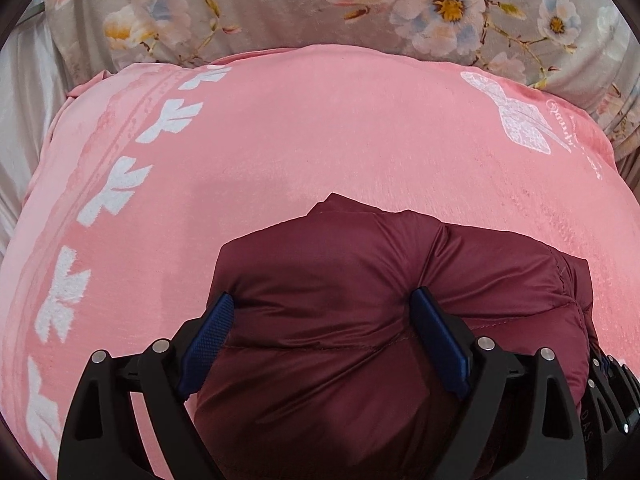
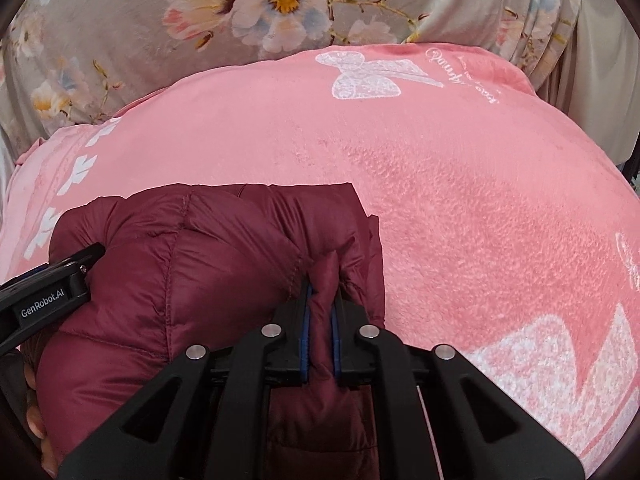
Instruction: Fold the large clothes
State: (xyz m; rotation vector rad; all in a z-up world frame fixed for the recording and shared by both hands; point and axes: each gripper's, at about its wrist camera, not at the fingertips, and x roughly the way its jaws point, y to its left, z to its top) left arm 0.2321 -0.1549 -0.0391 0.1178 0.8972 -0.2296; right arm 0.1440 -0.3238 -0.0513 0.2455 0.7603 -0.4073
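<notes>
A dark red puffy jacket (image 1: 340,248) lies bunched and folded on a pink blanket (image 1: 320,120). My left gripper (image 1: 322,298) stands wide open over it. The jacket's padded bulk bulges between its blue pads (image 1: 436,332), one at the jacket's left edge and one in a crease. In the right wrist view the same jacket (image 2: 224,248) fills the lower left. My right gripper (image 2: 322,288) is shut on a narrow upright fold of it near its right edge. The left gripper's black body (image 2: 48,292) shows at the left, with a person's fingers (image 2: 34,404) under it.
The pink blanket (image 2: 480,200) has white leaf and bow prints and spreads wide to the right and far side of the jacket. A grey floral sheet (image 1: 280,0) lies beyond the blanket's far edge. Pale fabric (image 1: 24,120) hangs at the left.
</notes>
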